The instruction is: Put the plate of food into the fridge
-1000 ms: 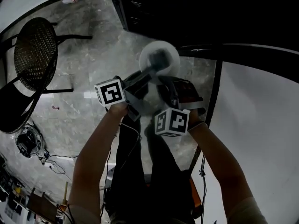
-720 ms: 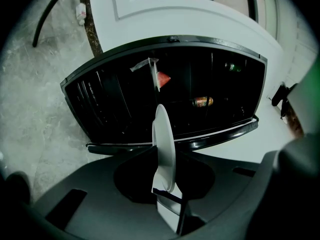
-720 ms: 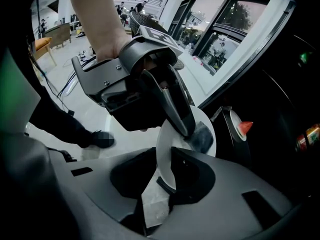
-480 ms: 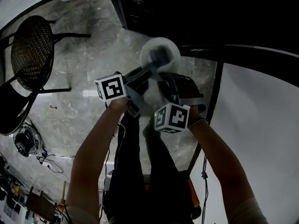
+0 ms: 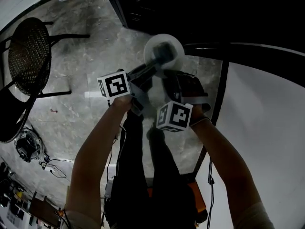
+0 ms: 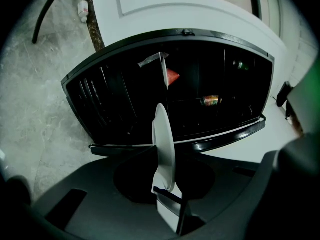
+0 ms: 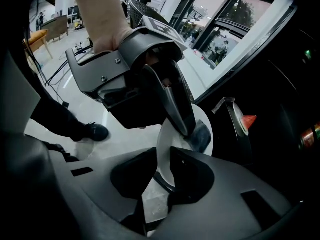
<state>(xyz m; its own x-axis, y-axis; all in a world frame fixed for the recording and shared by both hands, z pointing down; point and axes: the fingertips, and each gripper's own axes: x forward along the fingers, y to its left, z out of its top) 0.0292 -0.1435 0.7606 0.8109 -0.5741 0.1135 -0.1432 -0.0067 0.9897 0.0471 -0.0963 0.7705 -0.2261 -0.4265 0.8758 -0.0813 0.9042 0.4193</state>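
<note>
While the person stands at the open fridge [image 6: 100, 104], both grippers are clamped on the same white plate [image 5: 164, 47]. It is held out over the stone floor [image 5: 90, 46], just short of the fridge's dark mouth and not yet inside. The left gripper [image 5: 159, 61] reaches in from the side, its jaws squeezed on the plate's rim. The right gripper [image 5: 167, 74] bites the near edge from below, jaws pressed on it too. A dark patch lies on the plate beside the left gripper's tip; I can't say whether that is food. Inside the fridge sits a second plate [image 6: 164, 71] carrying a red wedge [image 6: 172, 76]. Well to the right of it, lower down, a can [image 6: 211, 100] lies on its side. A wire chair [image 5: 28, 51] stands well off to the left.
</note>
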